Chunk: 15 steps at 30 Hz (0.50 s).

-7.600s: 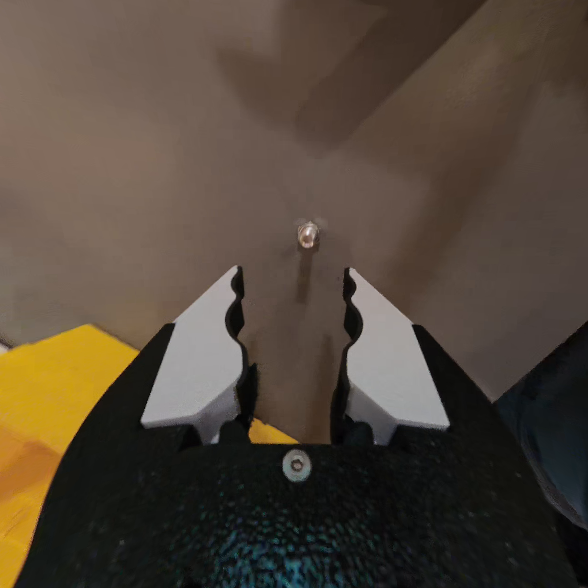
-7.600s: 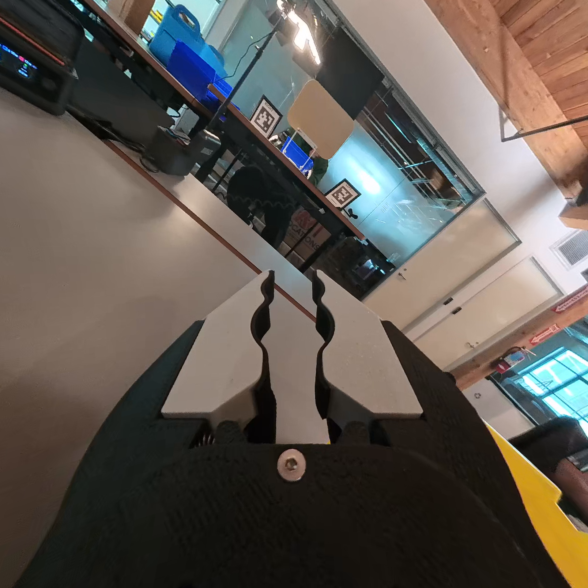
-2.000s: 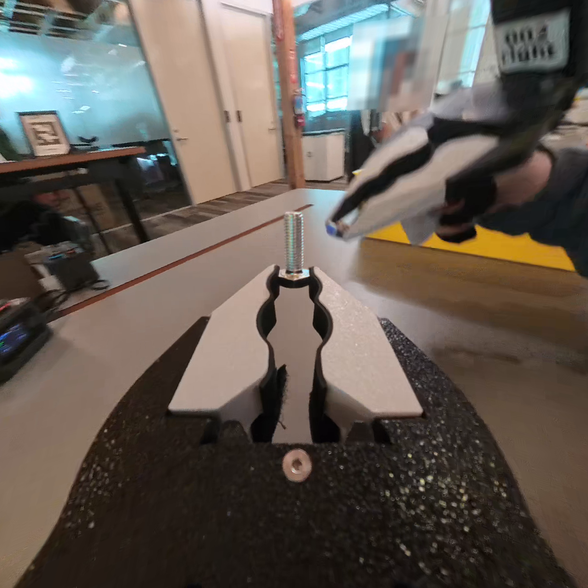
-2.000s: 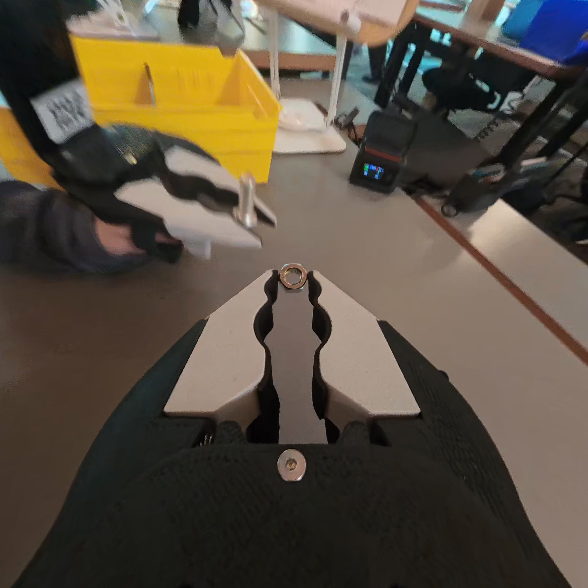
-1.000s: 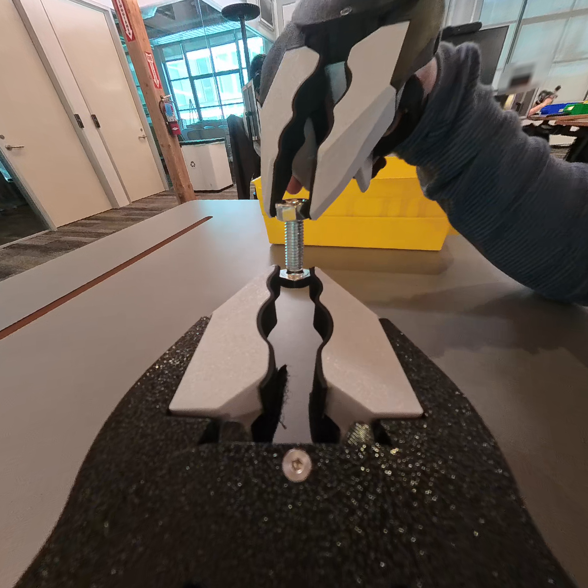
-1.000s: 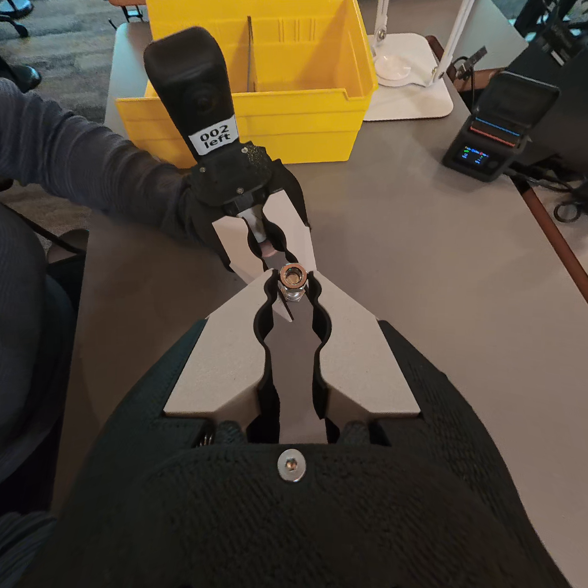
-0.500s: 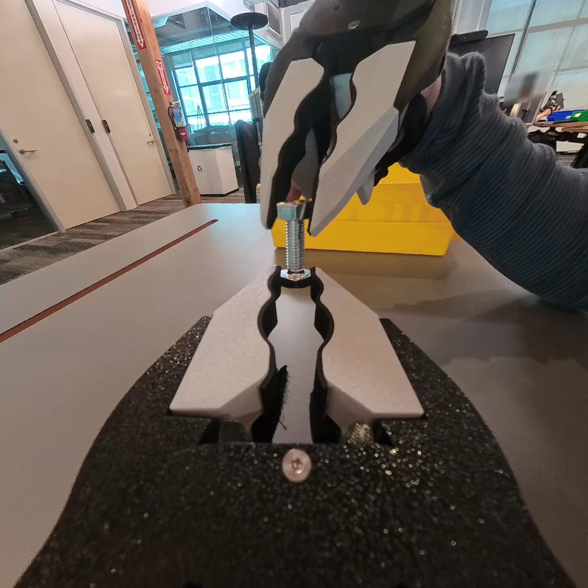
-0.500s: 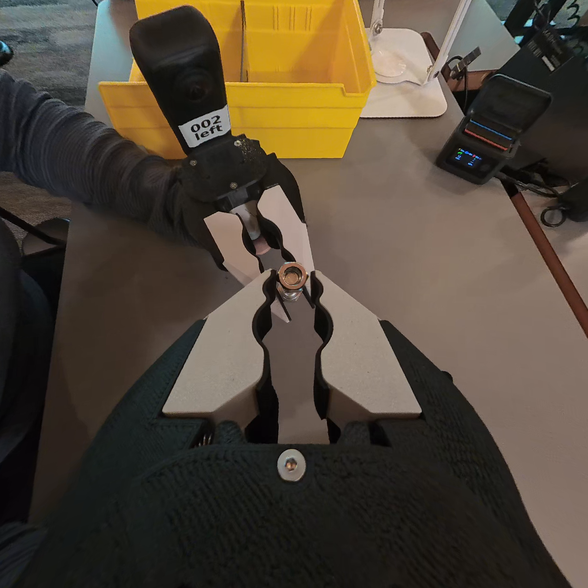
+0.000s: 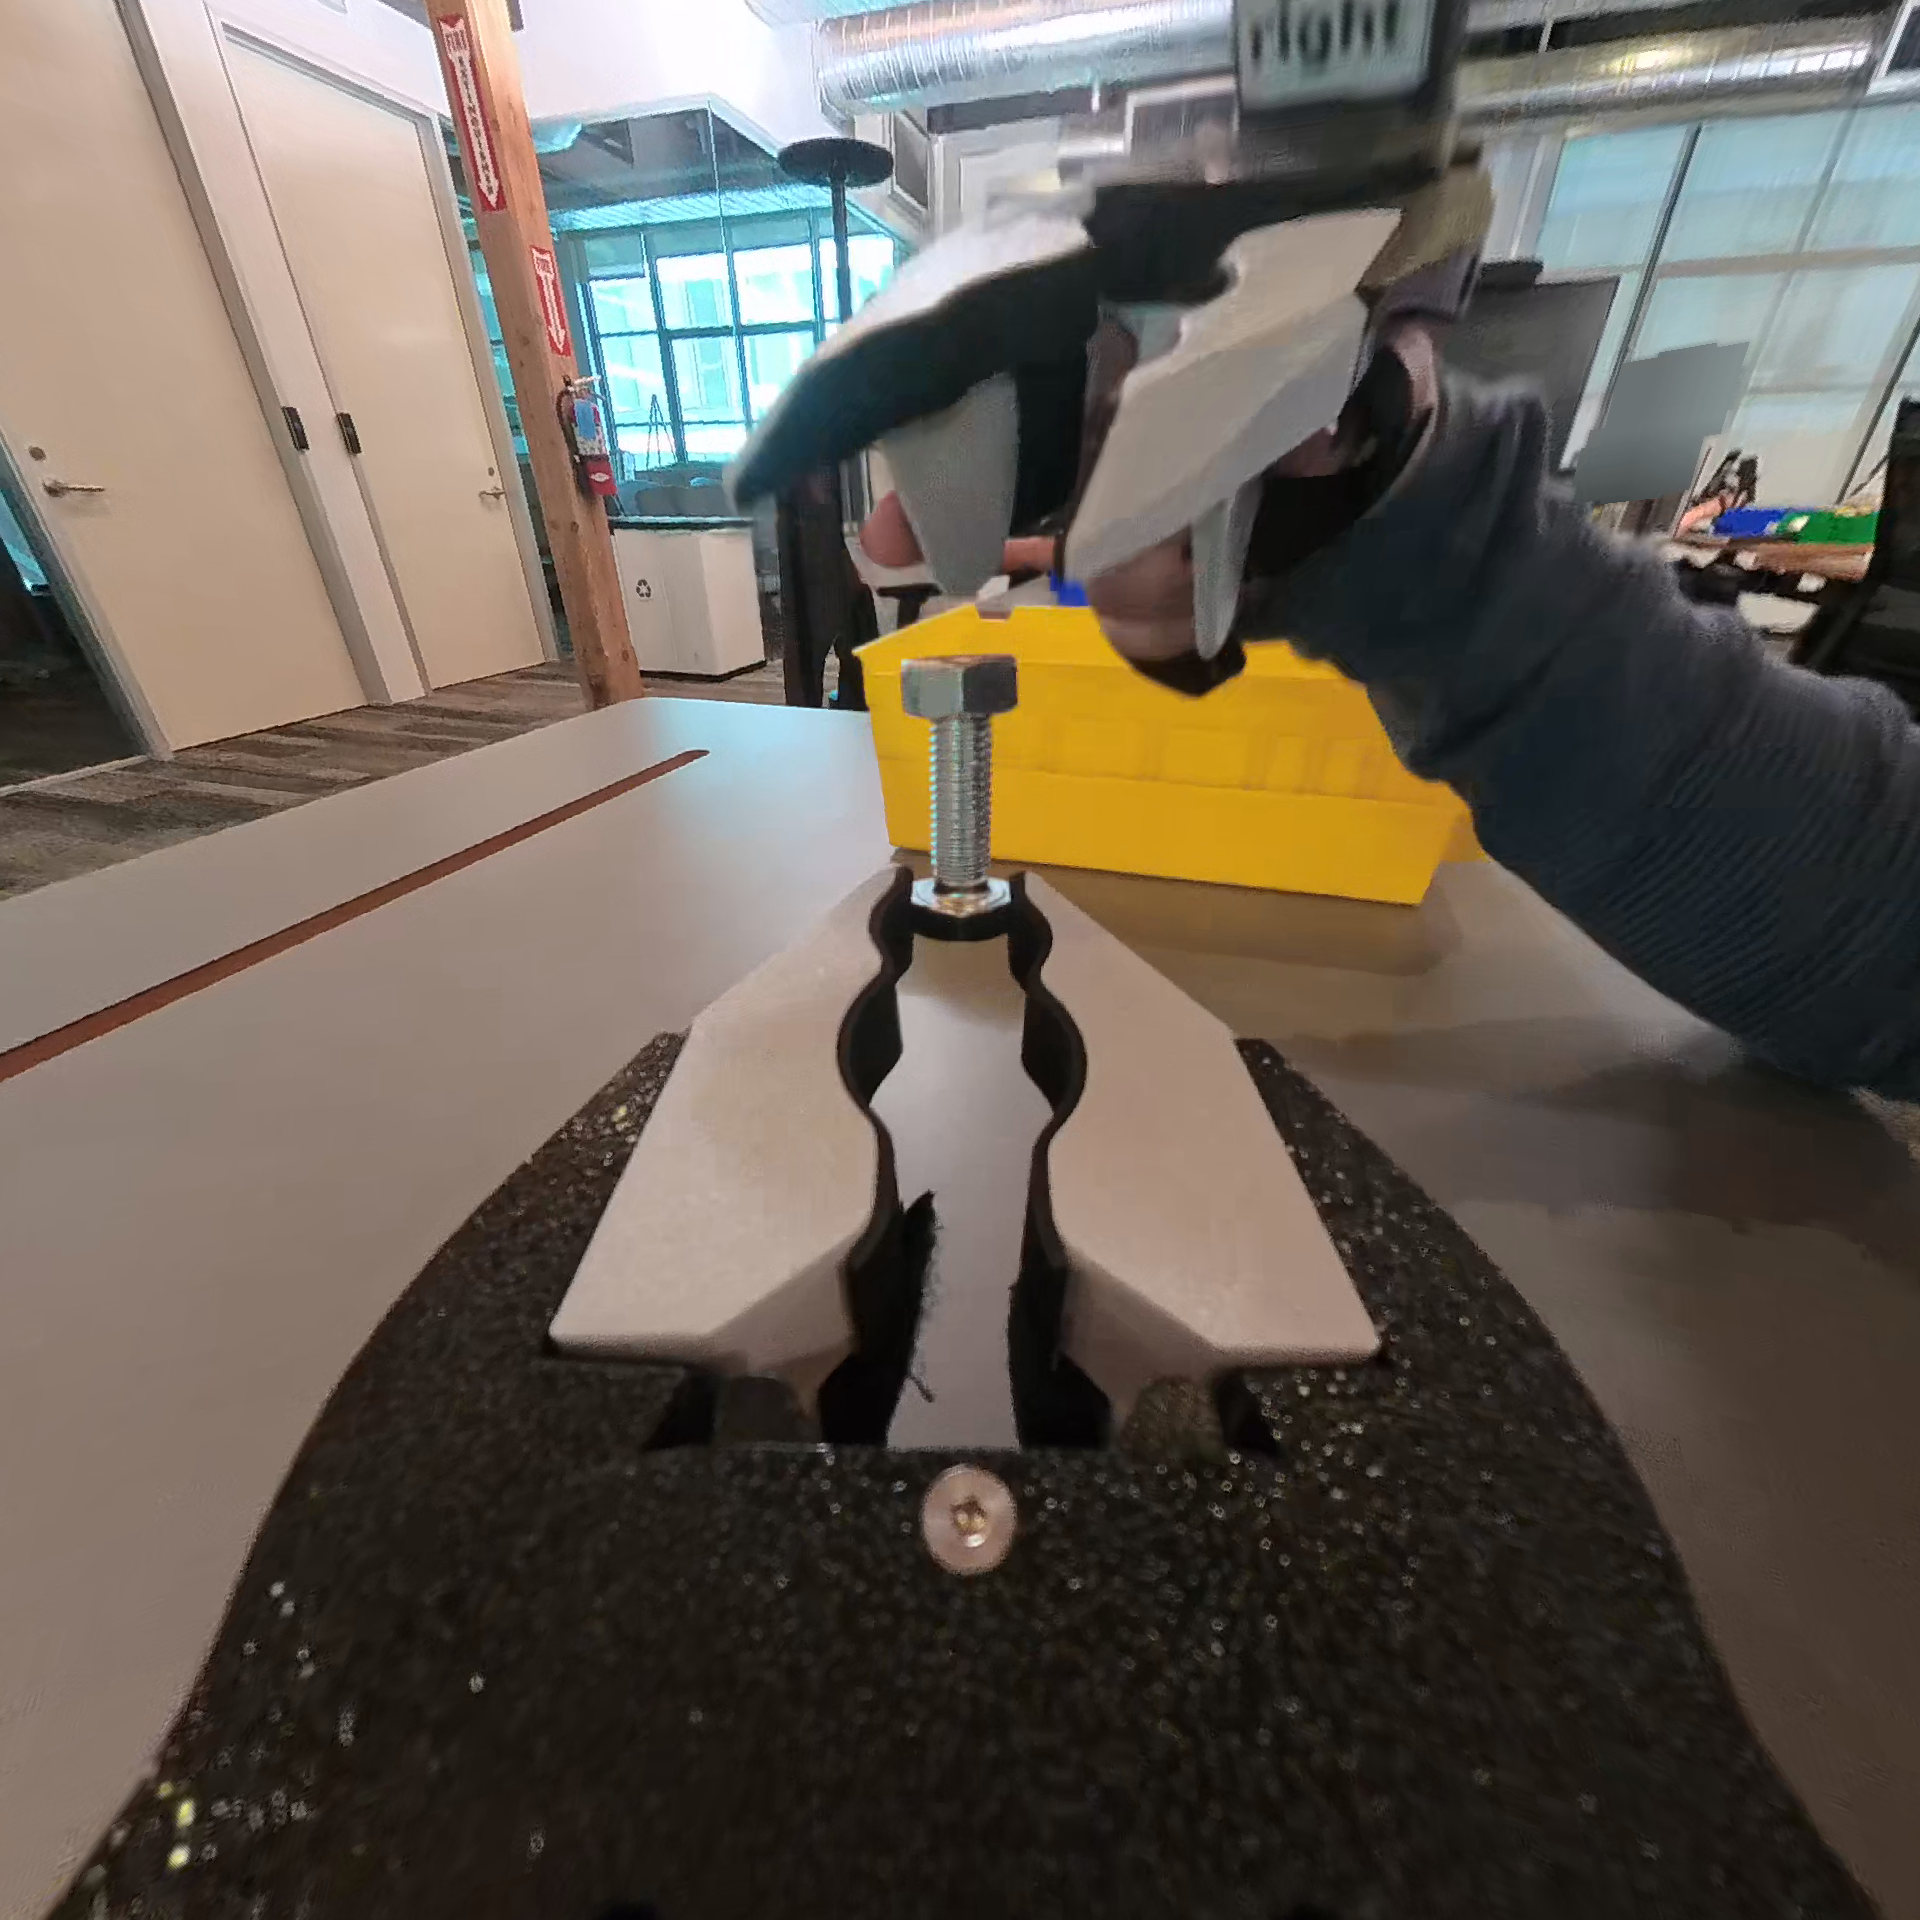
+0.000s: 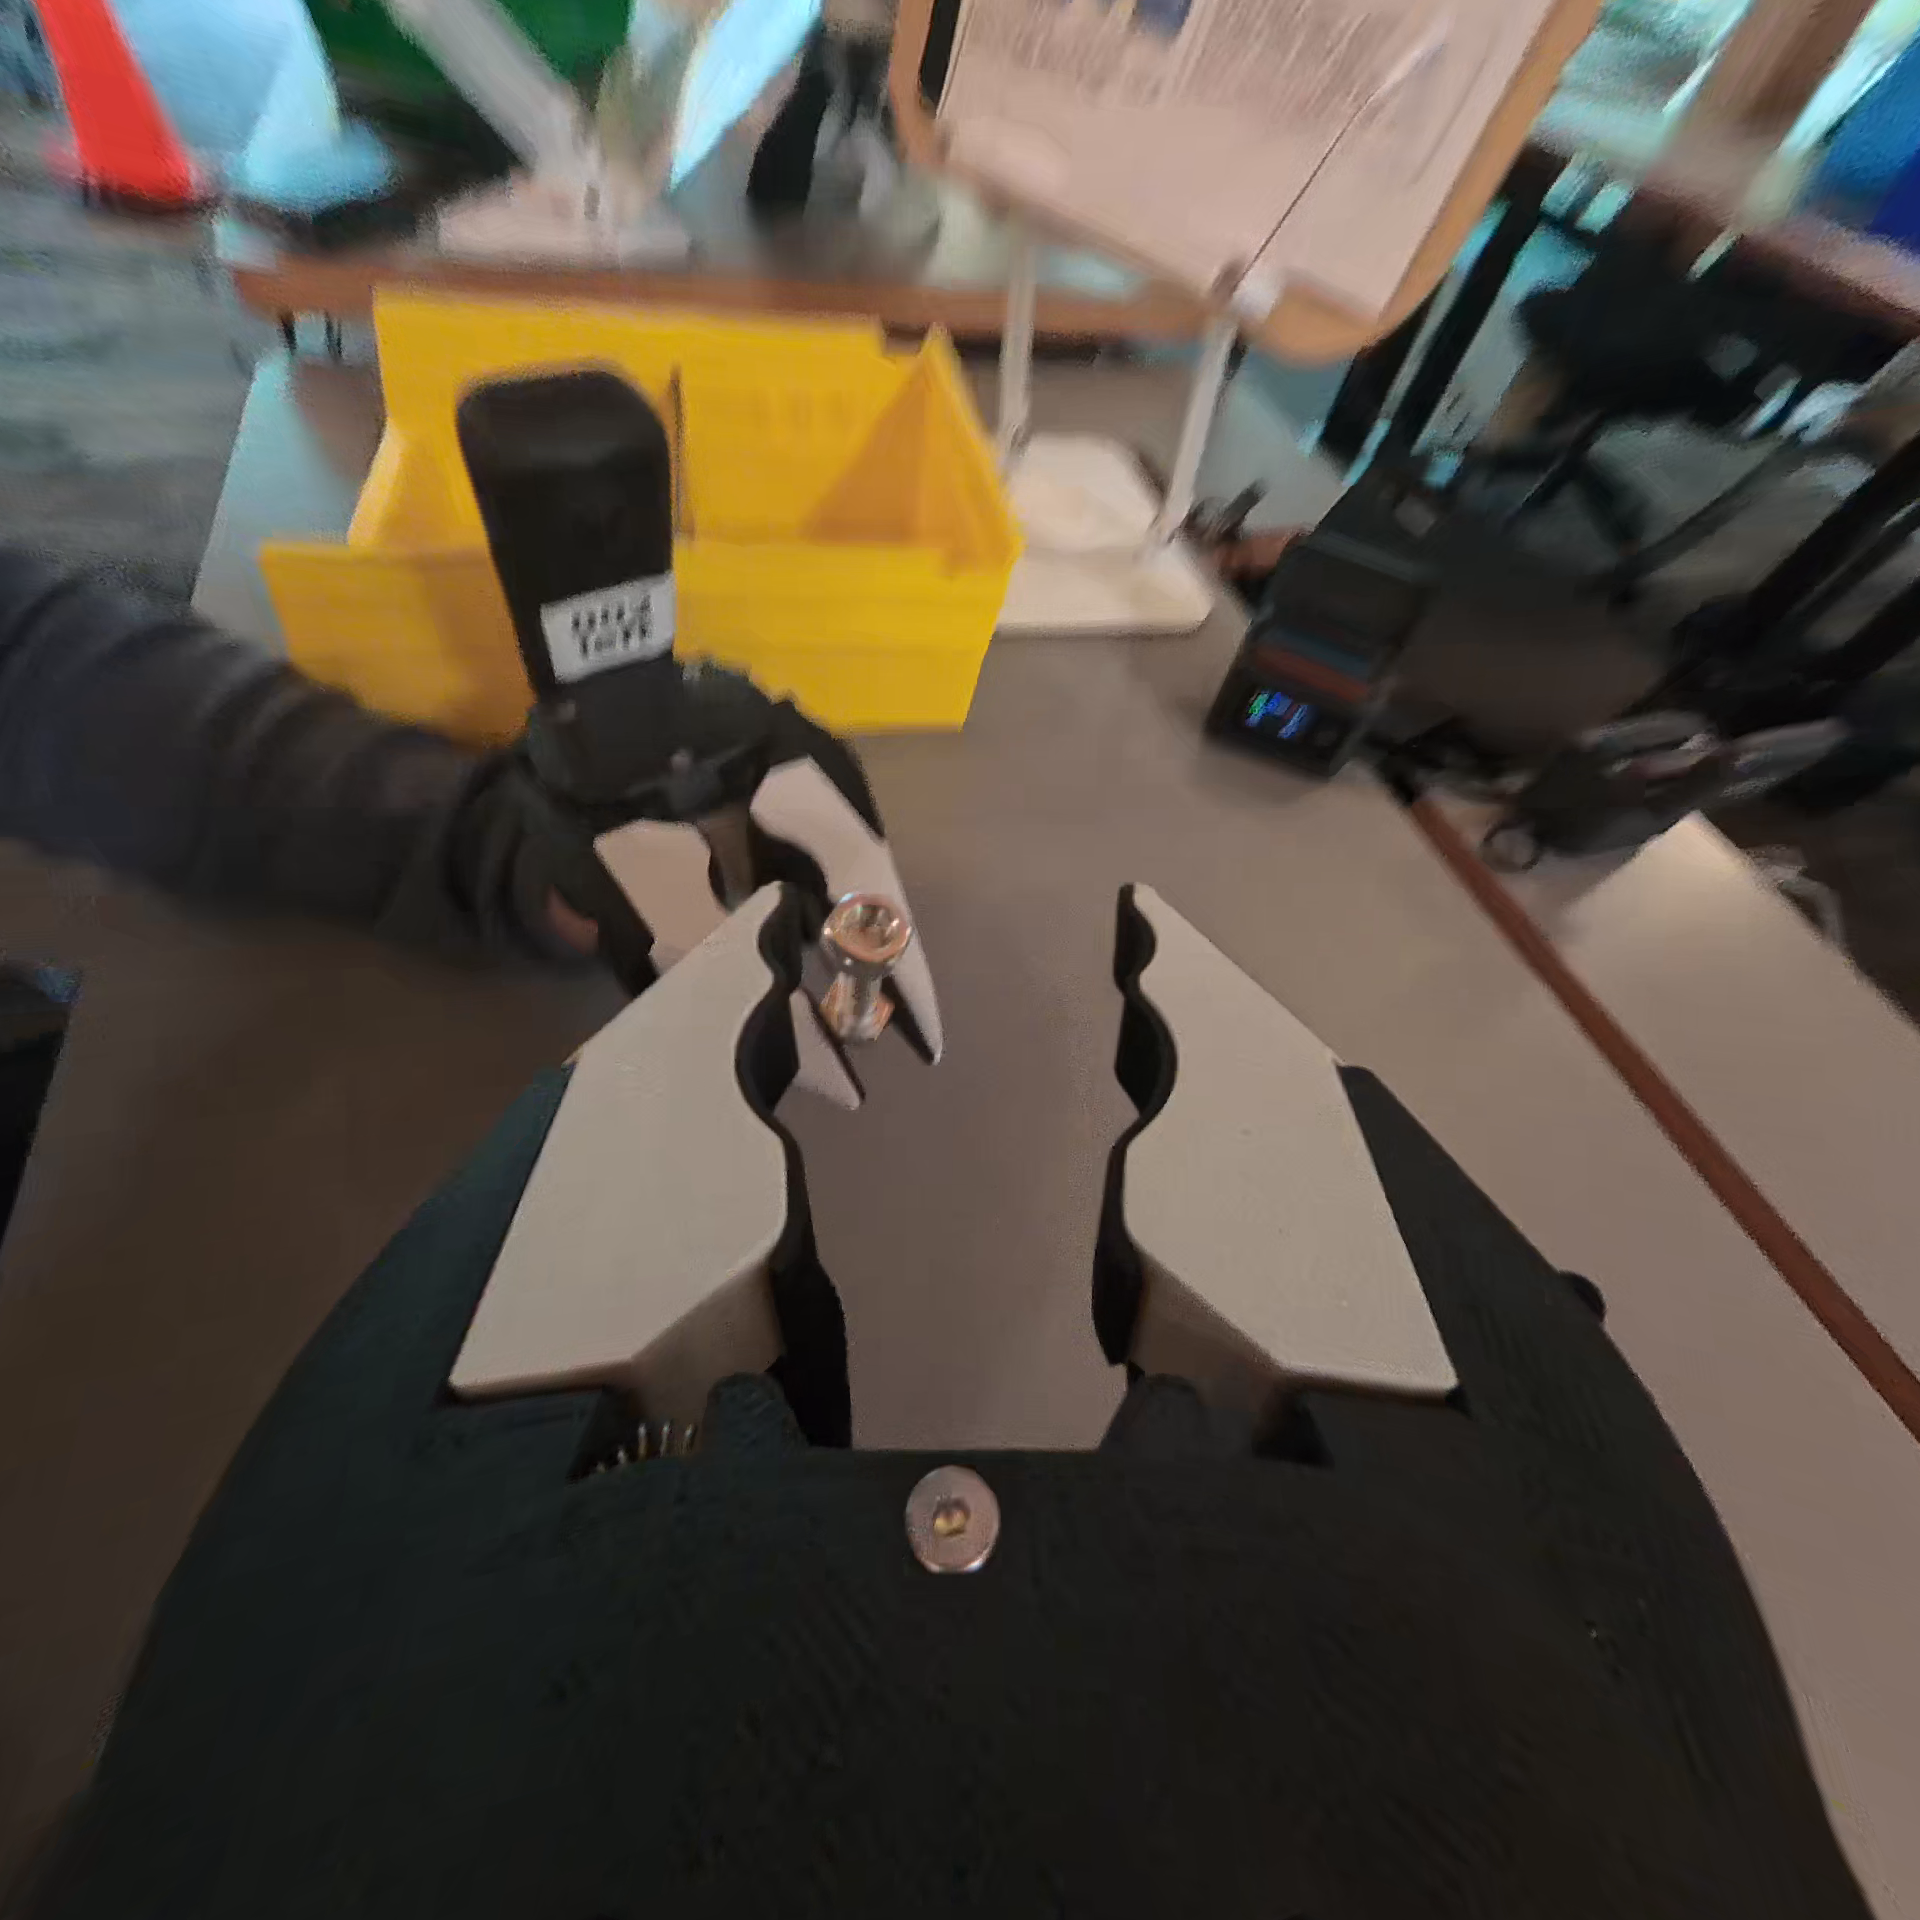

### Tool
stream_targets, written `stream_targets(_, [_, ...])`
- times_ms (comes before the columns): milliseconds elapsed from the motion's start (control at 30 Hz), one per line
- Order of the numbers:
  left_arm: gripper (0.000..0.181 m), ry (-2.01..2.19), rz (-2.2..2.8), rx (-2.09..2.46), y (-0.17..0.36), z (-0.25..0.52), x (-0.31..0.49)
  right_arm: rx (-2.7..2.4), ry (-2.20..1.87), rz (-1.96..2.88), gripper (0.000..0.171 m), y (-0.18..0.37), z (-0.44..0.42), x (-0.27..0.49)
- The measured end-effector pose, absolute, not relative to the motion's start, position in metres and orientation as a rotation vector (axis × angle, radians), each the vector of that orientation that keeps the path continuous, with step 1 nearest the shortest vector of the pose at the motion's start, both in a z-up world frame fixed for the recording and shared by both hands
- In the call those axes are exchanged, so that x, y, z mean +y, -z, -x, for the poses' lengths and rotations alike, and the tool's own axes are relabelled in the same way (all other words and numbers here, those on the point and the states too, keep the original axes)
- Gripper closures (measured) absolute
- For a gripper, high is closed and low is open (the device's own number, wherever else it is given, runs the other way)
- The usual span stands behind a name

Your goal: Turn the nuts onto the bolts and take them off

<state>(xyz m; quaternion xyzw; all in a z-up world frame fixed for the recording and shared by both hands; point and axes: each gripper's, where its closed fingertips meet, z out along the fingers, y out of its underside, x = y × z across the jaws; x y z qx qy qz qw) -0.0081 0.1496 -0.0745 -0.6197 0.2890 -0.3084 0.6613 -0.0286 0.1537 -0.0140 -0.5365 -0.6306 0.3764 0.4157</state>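
Observation:
A silver bolt (image 9: 958, 800) stands upright with its hex head up, threaded into a nut (image 9: 961, 900) at its low end. My left gripper (image 9: 961, 914) is shut on the nut and holds it just over the grey table (image 9: 416, 1039). My right gripper (image 9: 1023, 577) hangs open above and to the right of the bolt head, clear of it. In the right wrist view my right gripper (image 10: 951, 899) is wide open and empty. The bolt (image 10: 862, 961) sits just left of its gap, held by the left gripper (image 10: 883, 1065). This view is blurred.
A yellow divided bin (image 9: 1143, 800) stands behind the bolt; it also shows in the right wrist view (image 10: 831, 623). A small black device with a lit screen (image 10: 1299, 707) and a white lamp base (image 10: 1091, 540) sit at the right. A brown seam (image 10: 1662, 1122) crosses the table. Across from one pair of fingers to the other is roughly 6 cm. The brown seam (image 10: 1662, 1122) is about 35 cm from both grippers' fingertips. The left camera catches it too, in the left wrist view (image 9: 246, 964).
My right gripper was shut on the bolt head; it has now opened, let go and lifted up and to the right. My left gripper still holds the nut with the bolt upright.

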Motion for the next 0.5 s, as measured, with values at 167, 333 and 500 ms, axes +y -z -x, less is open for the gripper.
stream_targets(167, [0.166, 0.768, 1.381, 0.599, 0.069, 0.015, 0.150, -1.066, -1.248, 1.122, 0.099, 0.008, 0.014, 0.148])
stream_targets(333, [0.165, 0.800, 1.372, 0.620, 0.069, 0.010, 0.147, -1.015, -1.292, 1.085, 0.098, 0.012, 0.013, 0.133])
stream_targets(500, [0.166, 0.814, 1.369, 0.634, 0.069, 0.008, 0.145, -1.118, -1.287, 1.107, 0.100, 0.025, 0.026, 0.118])
